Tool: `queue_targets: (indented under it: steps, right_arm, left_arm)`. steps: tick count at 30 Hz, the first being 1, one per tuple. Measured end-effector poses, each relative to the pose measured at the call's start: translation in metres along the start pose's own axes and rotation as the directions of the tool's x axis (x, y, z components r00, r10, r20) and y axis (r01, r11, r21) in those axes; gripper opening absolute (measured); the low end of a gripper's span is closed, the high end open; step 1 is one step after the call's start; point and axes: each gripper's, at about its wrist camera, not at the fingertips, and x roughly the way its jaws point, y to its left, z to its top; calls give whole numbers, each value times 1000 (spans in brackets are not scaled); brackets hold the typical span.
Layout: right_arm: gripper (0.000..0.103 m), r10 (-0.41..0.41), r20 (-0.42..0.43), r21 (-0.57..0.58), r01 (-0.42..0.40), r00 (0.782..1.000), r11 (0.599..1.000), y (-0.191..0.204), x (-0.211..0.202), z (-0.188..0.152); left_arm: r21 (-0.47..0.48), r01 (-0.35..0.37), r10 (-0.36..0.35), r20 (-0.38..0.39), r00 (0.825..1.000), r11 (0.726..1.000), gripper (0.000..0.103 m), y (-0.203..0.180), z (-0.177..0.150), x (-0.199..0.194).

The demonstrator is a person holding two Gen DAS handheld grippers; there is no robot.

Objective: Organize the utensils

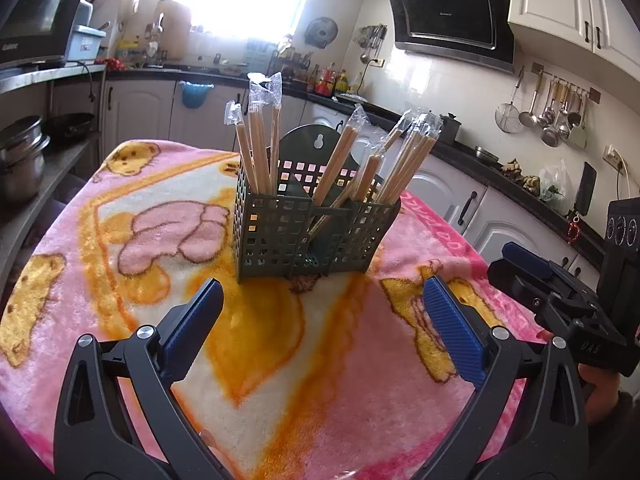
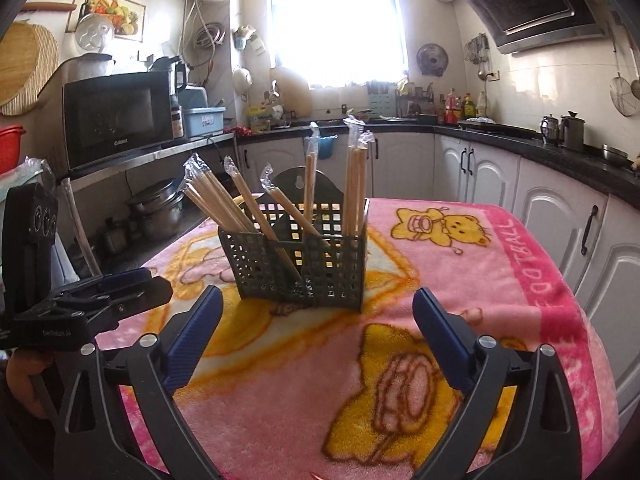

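While both our tongs, left (image 1: 322, 312) and right (image 2: 316, 320), gape wide and empty, the green holder (image 1: 312, 228) of wrapped chopsticks (image 1: 256, 148) stands upright ahead on the blanket-covered worktop (image 1: 260, 360).

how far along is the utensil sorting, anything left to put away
Looks nearly or fully done. The wrapped chopsticks all stand in the compartments of the dark caddy on the pink blanket. Nothing is in hand: the left gripper and right gripper are both open and empty. No loose utensils show on the blanket, so nothing visible remains to be put away.
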Motion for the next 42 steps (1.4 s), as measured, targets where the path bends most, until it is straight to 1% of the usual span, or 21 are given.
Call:
queue_targets:
  steps: [6,12,14,19,24,30,42]
  right_arm:
    - [96,-24,43,21,23,999,1000,-3,-7,-12]
    - [96,-64,92,27,62,994,998,-3,-16,-27]
    - [96,-74,110,32,71,991,997,-4,-19,-31]
    - [96,-95,166,32,90,982,995,-4,-25,-39]
    - [96,-102,222,13,102,970,995,4,-31,-45]
    - [96,-103,240,3,106,965,994,8,-34,-48]
    - [96,-103,226,5,105,969,994,9,-32,-48]
  left_arm:
    - [1,-34,34,32,999,999,92,2,-5,-3]
    - [-13,-50,51,73,996,999,92,7,-12,-8]
    - [-11,-67,67,92,993,998,92,7,-15,-9]
    - [5,-81,79,142,987,997,92,3,-21,-14]
    - [50,-103,92,198,976,993,92,-5,-24,-19]
    - [50,-107,95,200,975,993,92,-6,-26,-19]
    - [46,-113,101,203,974,993,92,-6,-26,-21]
